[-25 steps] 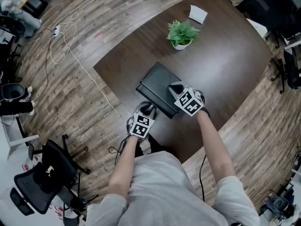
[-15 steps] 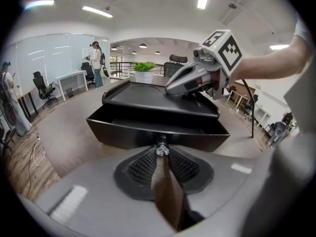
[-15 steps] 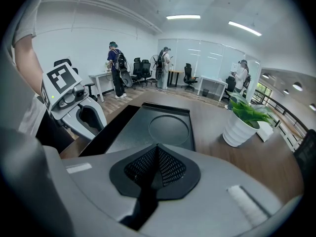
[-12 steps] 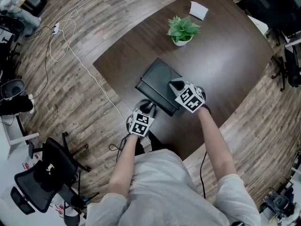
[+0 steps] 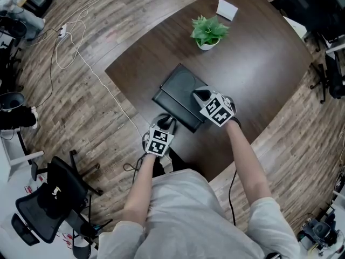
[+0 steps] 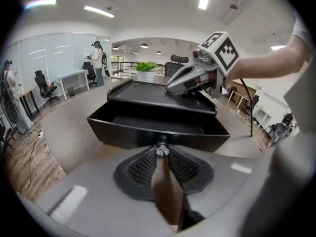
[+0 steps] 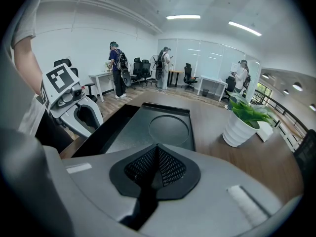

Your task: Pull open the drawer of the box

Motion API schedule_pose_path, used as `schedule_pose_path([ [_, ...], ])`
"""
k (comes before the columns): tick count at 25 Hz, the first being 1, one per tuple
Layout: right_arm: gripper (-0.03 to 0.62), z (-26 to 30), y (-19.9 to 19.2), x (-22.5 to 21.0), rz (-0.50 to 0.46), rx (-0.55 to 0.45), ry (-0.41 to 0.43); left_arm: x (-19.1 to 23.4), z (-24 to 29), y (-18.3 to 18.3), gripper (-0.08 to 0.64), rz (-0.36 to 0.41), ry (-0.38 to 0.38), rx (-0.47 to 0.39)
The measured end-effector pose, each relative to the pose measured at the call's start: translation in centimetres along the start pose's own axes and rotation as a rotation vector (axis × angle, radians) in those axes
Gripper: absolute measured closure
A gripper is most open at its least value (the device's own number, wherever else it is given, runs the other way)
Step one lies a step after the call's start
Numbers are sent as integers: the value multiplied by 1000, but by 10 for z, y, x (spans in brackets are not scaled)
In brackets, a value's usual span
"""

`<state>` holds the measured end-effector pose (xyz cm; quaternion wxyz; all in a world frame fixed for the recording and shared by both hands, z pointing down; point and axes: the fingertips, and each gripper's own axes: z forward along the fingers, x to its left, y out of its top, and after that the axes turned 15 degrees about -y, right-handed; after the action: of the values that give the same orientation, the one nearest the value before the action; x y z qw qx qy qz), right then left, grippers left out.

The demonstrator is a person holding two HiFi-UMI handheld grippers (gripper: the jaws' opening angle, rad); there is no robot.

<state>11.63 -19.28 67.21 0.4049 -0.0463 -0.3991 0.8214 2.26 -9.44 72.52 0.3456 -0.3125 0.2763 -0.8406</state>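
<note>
A flat black box (image 5: 180,89) lies near the table's front edge. Its drawer (image 6: 148,127) is pulled part-way out toward me. My left gripper (image 6: 161,151) is shut on the small shiny drawer knob (image 6: 161,150) at the middle of the drawer front; in the head view that left gripper (image 5: 165,125) sits just off the table edge. My right gripper (image 5: 200,95) is shut and rests on the box lid (image 7: 163,127), which has a round recess (image 7: 168,129). From the right gripper view, the right gripper (image 7: 157,158) holds nothing between its jaws.
A potted green plant (image 5: 207,33) and a white paper pad (image 5: 227,8) stand farther back on the dark wooden table (image 5: 259,63). White cables (image 5: 86,63) trail on the floor to the left. An office chair (image 5: 54,198) stands at the lower left. People stand far off in the room.
The drawer has slid a little farther out of the box, and the left gripper has drawn back toward me with the knob. The right gripper stays on the lid.
</note>
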Motion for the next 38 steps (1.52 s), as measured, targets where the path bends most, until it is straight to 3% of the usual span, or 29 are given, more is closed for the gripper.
schedule_pose_path([
  [38, 594, -1, -1, 1, -5, -1, -8, -3, -23, -29, 428, -19, 2, -7],
])
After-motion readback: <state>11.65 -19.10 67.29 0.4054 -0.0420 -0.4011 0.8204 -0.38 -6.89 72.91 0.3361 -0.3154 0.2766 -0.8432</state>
